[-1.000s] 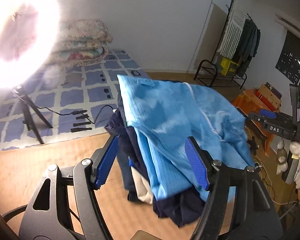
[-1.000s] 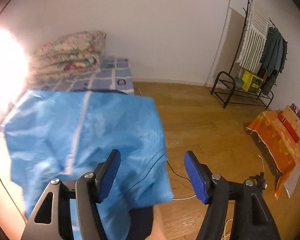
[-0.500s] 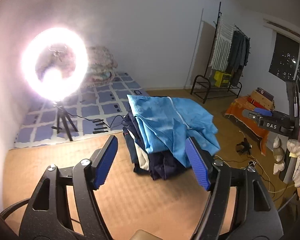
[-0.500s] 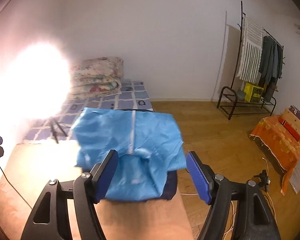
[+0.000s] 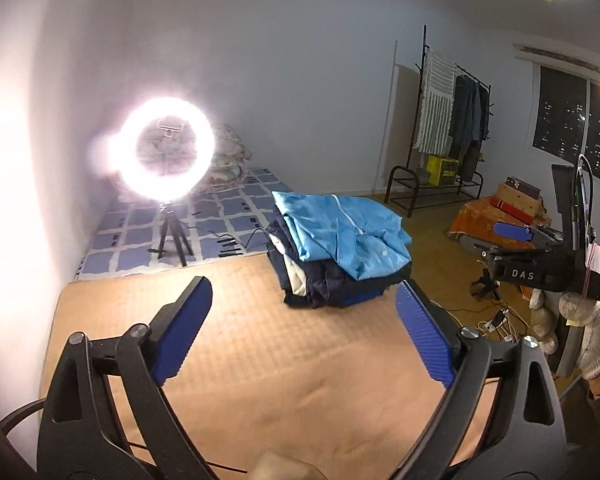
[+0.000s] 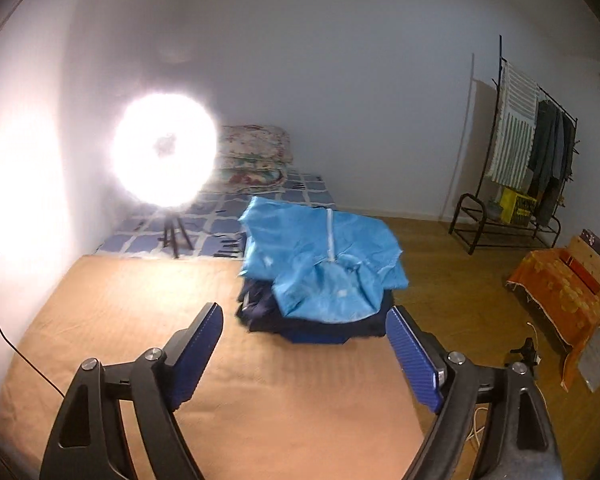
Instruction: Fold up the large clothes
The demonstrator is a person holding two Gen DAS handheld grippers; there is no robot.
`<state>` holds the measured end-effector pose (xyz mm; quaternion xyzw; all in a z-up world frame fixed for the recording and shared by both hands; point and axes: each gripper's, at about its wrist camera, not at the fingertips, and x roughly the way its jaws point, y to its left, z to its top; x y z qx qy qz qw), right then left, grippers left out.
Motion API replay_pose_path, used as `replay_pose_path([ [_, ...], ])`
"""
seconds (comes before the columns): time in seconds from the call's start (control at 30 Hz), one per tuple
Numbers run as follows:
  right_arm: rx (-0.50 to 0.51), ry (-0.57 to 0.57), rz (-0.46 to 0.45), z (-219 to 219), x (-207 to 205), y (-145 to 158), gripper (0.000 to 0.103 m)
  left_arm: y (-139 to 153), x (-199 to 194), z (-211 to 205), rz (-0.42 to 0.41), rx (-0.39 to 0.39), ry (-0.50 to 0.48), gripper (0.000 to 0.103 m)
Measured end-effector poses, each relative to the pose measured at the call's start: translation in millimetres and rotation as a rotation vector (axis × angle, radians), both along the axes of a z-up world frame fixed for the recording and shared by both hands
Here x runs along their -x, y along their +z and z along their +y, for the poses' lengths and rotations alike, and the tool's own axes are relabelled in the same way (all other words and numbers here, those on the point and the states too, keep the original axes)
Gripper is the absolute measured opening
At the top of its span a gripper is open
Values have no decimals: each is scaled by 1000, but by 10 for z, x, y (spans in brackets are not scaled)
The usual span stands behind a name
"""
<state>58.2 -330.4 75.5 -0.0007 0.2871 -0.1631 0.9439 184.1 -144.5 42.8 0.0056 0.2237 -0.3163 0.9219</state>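
Left gripper (image 5: 304, 296): jaws spread wide, just opened further, nothing between them. Right gripper (image 6: 304, 316): same condition, released, empty; also seen at 3 o'clock in the left view, gripped by a gloved hand (image 5: 590, 336).

Light-blue garment (image 6: 324, 264): folded, white zip strip up the centre, slightly rumpled, lying on top of a stack of dark folded clothes (image 6: 312, 324). Stack located at 12 o'clock from both grippers, on the far right part of a tan mat (image 6: 140, 320), well apart from the blue pads.

Lower layers of stack: mostly covered, individual items not distinguishable. Ring light (image 5: 166, 154) at 10 o'clock: glare washing out wall and bedding behind it.

Clothes rack (image 6: 520, 168) at 2 o'clock: striped towel and dark garments hanging; yellow crate on its lower shelf, contents not legible.
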Motion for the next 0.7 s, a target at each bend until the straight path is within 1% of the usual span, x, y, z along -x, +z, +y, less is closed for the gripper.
replay_pose_path([
  [0.07, 1, 5, -7, 132, 115, -40, 90, -57, 141, 84, 1, -14, 18, 101],
  [0.17, -13, 10, -26, 263, 232, -108, 97, -127, 295, 173, -15, -40, 51, 101],
  [0.23, -33, 6, -45, 372, 328, -191, 103, -176, 372, 239, -19, -44, 66, 102],
  [0.3, -36, -2, -51, 442, 375, -257, 103, -232, 419, 290, -19, -45, 73, 102],
  [0.4, -10, -8, -49, 553, 401, -381, 103, -324, 455, 319, -17, -51, 84, 103],
  [0.47, -4, -3, -48, 573, 382, -429, 103, -399, 454, 304, -17, -71, 83, 103],
  [0.57, 12, -12, -54, 613, 410, -516, 103, -550, 406, 283, 16, -112, 81, 103],
  [0.7, 45, -24, -49, 623, 427, -624, 103, -737, 389, 281, 47, -134, 99, 103],
])
